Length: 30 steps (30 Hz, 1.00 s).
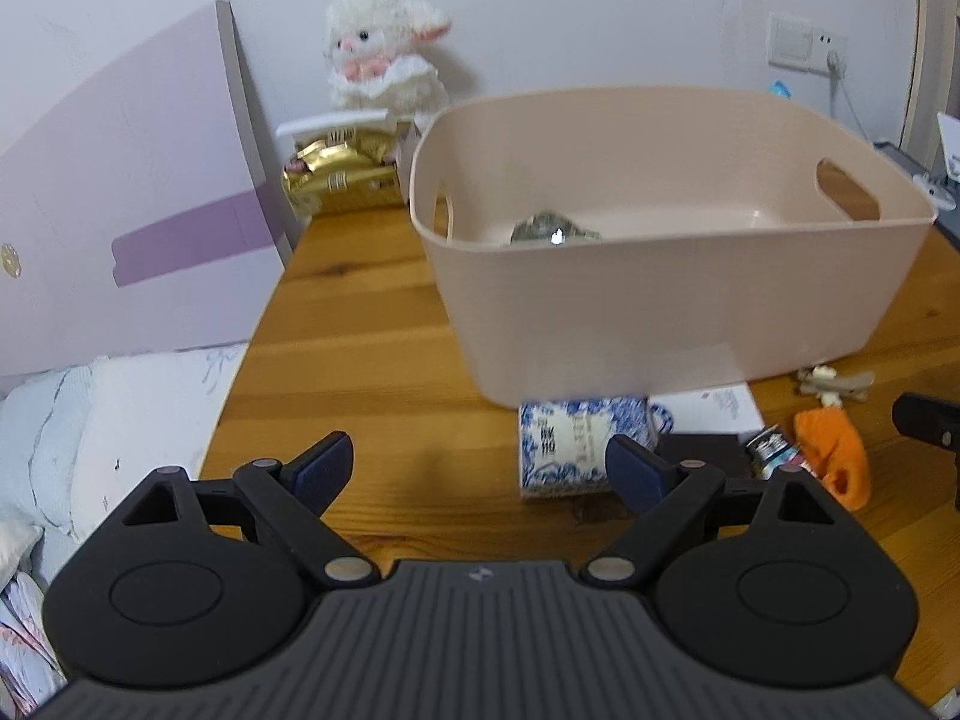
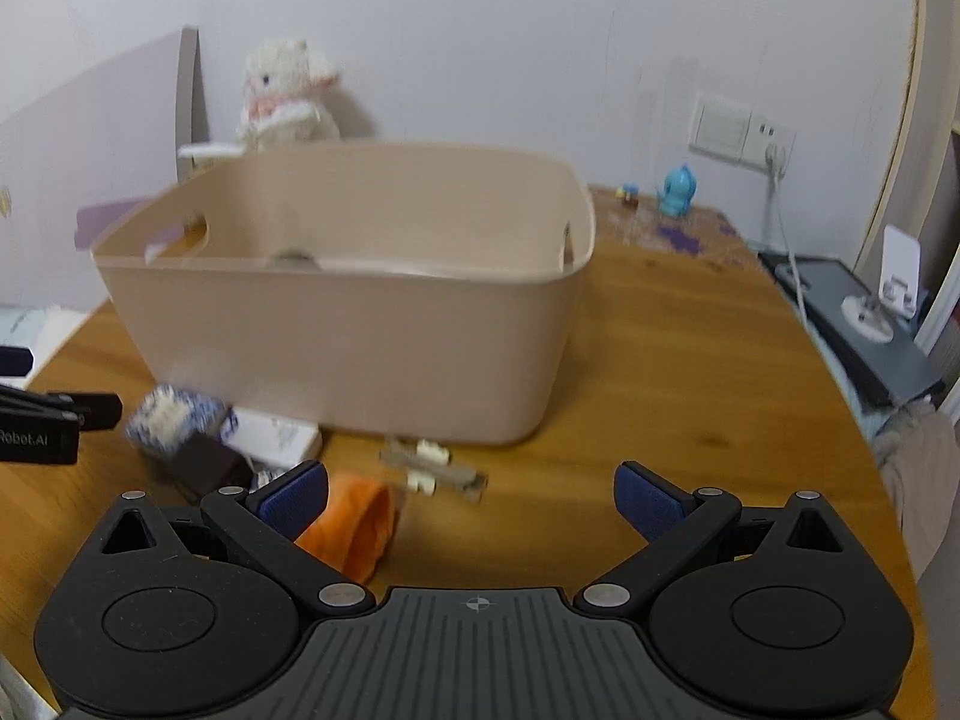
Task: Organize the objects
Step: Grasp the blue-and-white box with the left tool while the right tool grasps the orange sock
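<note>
A beige plastic bin (image 1: 672,300) (image 2: 336,348) stands on the wooden table, with a small greenish crumpled item (image 1: 549,228) lying on its floor. In front of the bin lie a blue-and-white patterned packet (image 1: 576,444) (image 2: 174,414), a white card (image 1: 714,408), a black block (image 2: 207,465), an orange cloth piece (image 1: 834,456) (image 2: 354,531) and a small grey-and-white toy (image 1: 837,387) (image 2: 432,471). My left gripper (image 1: 480,471) is open, just short of the patterned packet. My right gripper (image 2: 471,501) is open over the orange piece and the toy.
A white plush toy (image 1: 384,54) sits at the wall above a gold packet (image 1: 339,177). A lilac board (image 1: 132,192) leans at the left beside bedding (image 1: 90,420). A blue figurine (image 2: 678,189) and a wall socket with cable (image 2: 774,150) are at the back right.
</note>
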Tool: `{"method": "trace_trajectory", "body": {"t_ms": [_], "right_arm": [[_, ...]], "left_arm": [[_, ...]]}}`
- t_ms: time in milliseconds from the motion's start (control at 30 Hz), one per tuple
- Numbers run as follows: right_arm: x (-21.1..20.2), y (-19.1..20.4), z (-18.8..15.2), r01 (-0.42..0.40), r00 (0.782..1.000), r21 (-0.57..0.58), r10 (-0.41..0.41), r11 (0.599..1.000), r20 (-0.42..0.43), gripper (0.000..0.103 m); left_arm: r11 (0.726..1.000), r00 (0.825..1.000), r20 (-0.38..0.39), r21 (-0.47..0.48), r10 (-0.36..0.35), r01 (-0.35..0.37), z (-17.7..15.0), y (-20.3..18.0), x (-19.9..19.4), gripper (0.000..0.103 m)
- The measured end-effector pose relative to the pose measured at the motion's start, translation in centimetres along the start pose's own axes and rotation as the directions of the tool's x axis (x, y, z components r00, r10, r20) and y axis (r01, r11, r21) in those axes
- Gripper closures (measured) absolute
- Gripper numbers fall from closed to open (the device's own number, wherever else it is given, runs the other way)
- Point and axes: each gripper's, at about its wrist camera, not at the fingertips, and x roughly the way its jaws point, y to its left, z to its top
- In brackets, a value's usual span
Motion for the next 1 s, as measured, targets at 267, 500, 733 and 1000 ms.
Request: {"method": "trace_trajectory", "body": {"t_ms": [267,500,733,1000], "right_arm": [[2.4,0.8,-0.9,-0.001,0.998,-0.018,0.0,1.0,-0.063,0.0],[3.3,0.4,-0.6,-0.007,0.997,-0.002,0.007,1.0,-0.078,0.0],[3.3,0.8,-0.2,-0.037,0.997,-0.011,0.036,0.999,-0.073,0.0],[4.2,1.5,-0.8,-0.024,0.995,-0.036,0.02,0.999,-0.1,0.0]], "left_arm": [[1.0,0.999,-0.041,-0.007,-0.021,0.02,-0.3,-0.1,2.3,0.011],[0.999,0.997,-0.057,0.004,-0.05,0.05,-0.1,-0.8,3.7,0.011],[0.996,0.995,-0.052,-0.007,-0.09,0.089,0.2,-1.3,4.2,0.011],[0.991,0.989,-0.06,-0.014,-0.136,0.135,0.1,-1.8,4.7,0.01]]}}
